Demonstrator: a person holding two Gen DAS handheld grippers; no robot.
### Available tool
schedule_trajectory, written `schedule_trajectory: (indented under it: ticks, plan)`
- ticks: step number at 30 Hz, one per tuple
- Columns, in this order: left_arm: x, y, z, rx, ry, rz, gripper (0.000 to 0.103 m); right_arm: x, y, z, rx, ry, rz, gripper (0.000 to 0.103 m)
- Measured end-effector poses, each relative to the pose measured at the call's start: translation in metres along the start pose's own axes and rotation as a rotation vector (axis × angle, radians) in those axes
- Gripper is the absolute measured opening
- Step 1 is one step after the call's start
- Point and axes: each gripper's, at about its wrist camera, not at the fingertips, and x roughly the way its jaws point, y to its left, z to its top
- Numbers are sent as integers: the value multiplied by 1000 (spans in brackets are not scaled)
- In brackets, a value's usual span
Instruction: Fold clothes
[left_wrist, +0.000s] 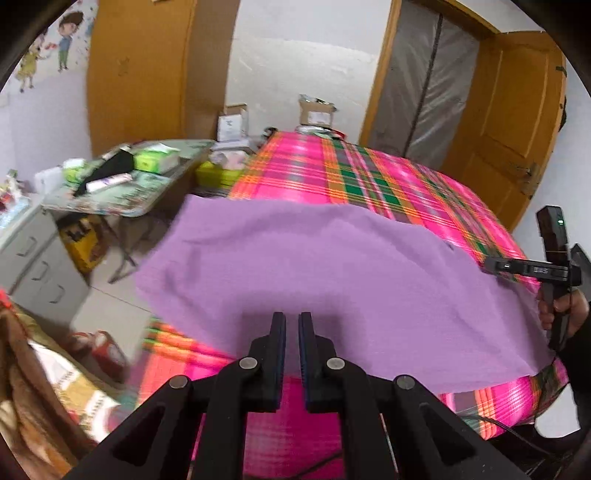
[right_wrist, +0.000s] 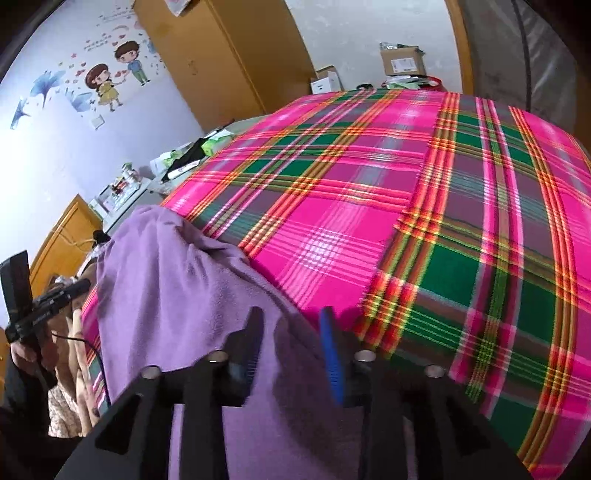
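One purple cloth (left_wrist: 332, 280) lies spread over the near part of the plaid bedcover (left_wrist: 369, 177), one edge raised. Left gripper (left_wrist: 291, 332) at 6 o'clock in its own view: jaws nearly closed, pinching the cloth's near edge. Right gripper (right_wrist: 291, 332): jaws apart, cloth beneath, nothing held. Two cardboard boxes (right_wrist: 402, 61) at 12 o'clock, past the bed.

Both wrist cameras look down, close — sharing purple cloth (left_wrist: 332, 266).
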Motion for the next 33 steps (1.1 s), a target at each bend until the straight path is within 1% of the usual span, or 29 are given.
schedule_trajectory:
  ticks: [1,6,9,10,11,13,15,17,19,21,22,23,24,25,26,28,31,33]
  plan:
    - [-6,6,1,-1,-9,26,6,0,2,0,-7,0,4,35]
    - [-22,28,1,-34,-20,90,9,12,8,2,-32,38,10,35]
    - [-16,27,-2,-43,2,88,9,18,6,4,-29,51,21,36]
    - [-13,26,-3,-44,8,83,9,19,7,4,-31,54,28,27]
    - [-8,24,-3,-45,15,71,9,20,9,4,-46,61,34,5]
    - [5,14,-4,-42,31,34,9,22,15,3,-81,71,26,5]
    - [19,3,-3,-39,48,-4,9,18,17,3,-102,55,14,2]
    - [30,-4,-3,-41,63,-33,9,13,9,5,-77,25,-7,2]
    - [39,-11,-2,-32,74,-52,9,10,0,7,-49,15,-18,2]
    - [43,-16,-1,-24,76,-68,9,7,-2,9,-43,13,-10,3]
    - [45,-18,0,-22,78,-75,9,6,3,11,-61,14,-3,7]
    - [46,-20,1,-20,80,-79,9,5,8,13,-82,18,2,9]
    - [48,-22,1,-19,81,-82,9,5,13,15,-101,21,8,16]
    - [49,-24,1,-17,82,-86,9,7,18,18,-112,20,17,27]
    - [50,-25,2,-15,83,-90,9,8,22,21,-124,19,26,33]
    - [50,-28,2,-13,83,-94,9,12,31,27,-143,23,39,33]
    - [50,-30,2,-10,85,-94,9,31,42,35,-170,75,52,32]
    - [52,-29,0,-14,90,-91,9,44,43,35,-177,117,46,4]
